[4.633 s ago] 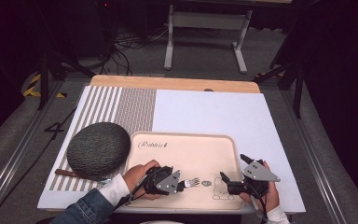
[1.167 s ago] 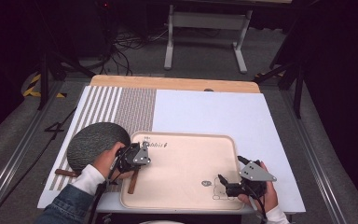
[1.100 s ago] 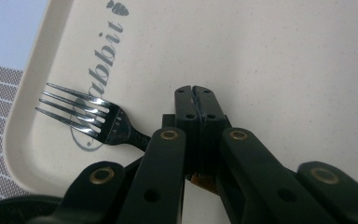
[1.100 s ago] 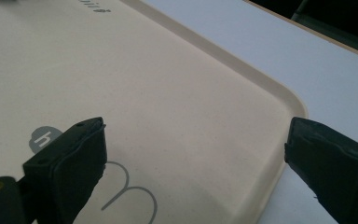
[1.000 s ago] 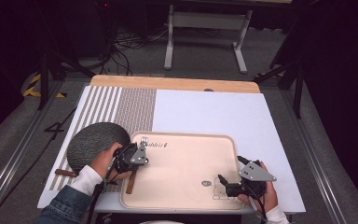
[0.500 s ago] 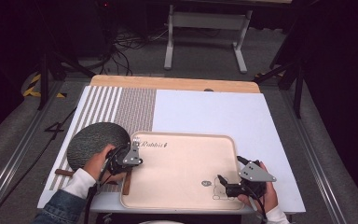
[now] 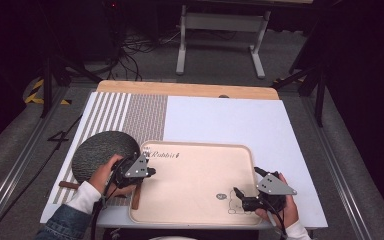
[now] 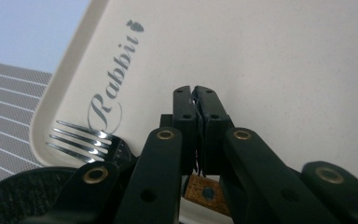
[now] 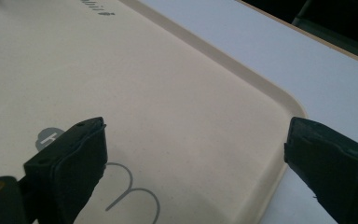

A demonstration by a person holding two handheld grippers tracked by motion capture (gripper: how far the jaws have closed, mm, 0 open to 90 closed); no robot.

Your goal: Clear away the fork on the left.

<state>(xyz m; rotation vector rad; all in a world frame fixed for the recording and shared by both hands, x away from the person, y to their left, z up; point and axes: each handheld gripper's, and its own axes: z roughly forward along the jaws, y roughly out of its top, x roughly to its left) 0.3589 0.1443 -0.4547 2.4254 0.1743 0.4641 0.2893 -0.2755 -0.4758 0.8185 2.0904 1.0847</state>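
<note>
A beige tray (image 7: 195, 145) printed "Rabbit" lies at the front of the table. My left gripper (image 7: 152, 171) hovers over the tray's left edge with its jaws pressed together. A fork crosses under their base: its steel tines (image 8: 81, 140) lie by the tray's corner and its wooden handle (image 7: 136, 196) runs along the rim toward the front. In the left gripper view the shut jaw tips (image 8: 196, 91) point across the tray (image 8: 284, 70). My right gripper (image 7: 239, 197) stands open over the tray's front right corner (image 9: 168, 93), with nothing between its fingers (image 9: 196, 135).
A dark round plate (image 7: 100, 150) sits left of the tray, close behind my left hand. Another brown handle (image 7: 69, 185) sticks out at its front. A striped placemat (image 7: 130, 110) and a white sheet (image 7: 220, 120) cover the table behind the tray.
My left gripper carried the fork from the tray's middle to its left edge, then drifted slightly left over the last second. The right gripper has stayed put.
</note>
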